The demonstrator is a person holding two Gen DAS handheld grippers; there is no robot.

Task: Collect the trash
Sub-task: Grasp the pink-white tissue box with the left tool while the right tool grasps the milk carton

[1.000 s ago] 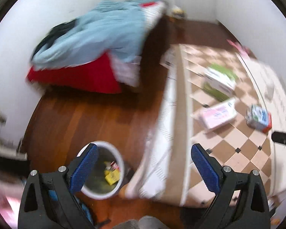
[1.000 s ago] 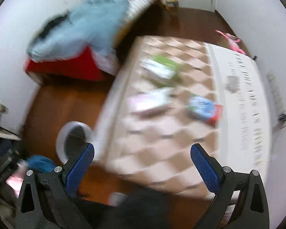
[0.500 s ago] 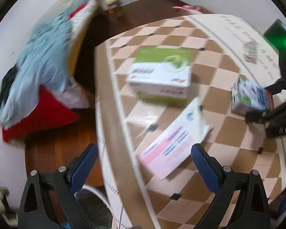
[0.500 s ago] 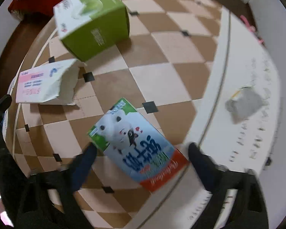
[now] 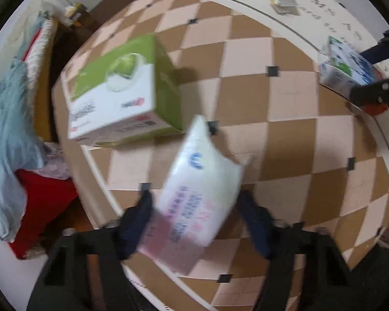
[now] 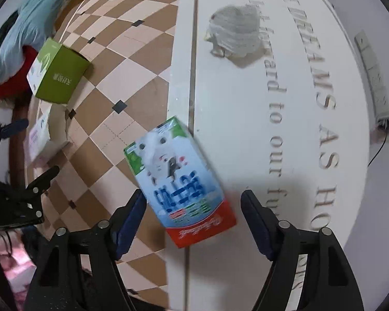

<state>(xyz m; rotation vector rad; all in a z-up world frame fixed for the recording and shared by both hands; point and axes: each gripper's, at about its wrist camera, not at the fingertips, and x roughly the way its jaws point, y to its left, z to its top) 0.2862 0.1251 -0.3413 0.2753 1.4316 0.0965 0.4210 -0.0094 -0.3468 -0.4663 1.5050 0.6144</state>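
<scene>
On a chequered bed cover lie a white and pink packet (image 5: 197, 207), a green and white box (image 5: 122, 90), a blue, green and red milk carton (image 6: 181, 181) and a crumpled grey wrapper (image 6: 234, 33). My left gripper (image 5: 197, 223) is open with its jaws on either side of the pink packet, which lies on the cover. My right gripper (image 6: 192, 217) is open with its jaws on either side of the milk carton; the carton lies on the cover. The carton (image 5: 347, 70) and the right gripper show at the right edge of the left wrist view.
The bed cover (image 6: 246, 119) has a white strip with grey lettering. A heap of blue and red bedding (image 5: 10, 140) lies on the floor to the left. A power strip (image 6: 373, 77) lies by the wall at right. The left gripper shows at left in the right wrist view.
Both grippers have moved from above the floor and bin down close to the bed. The left now straddles the pink packet, the right straddles the milk carton.
</scene>
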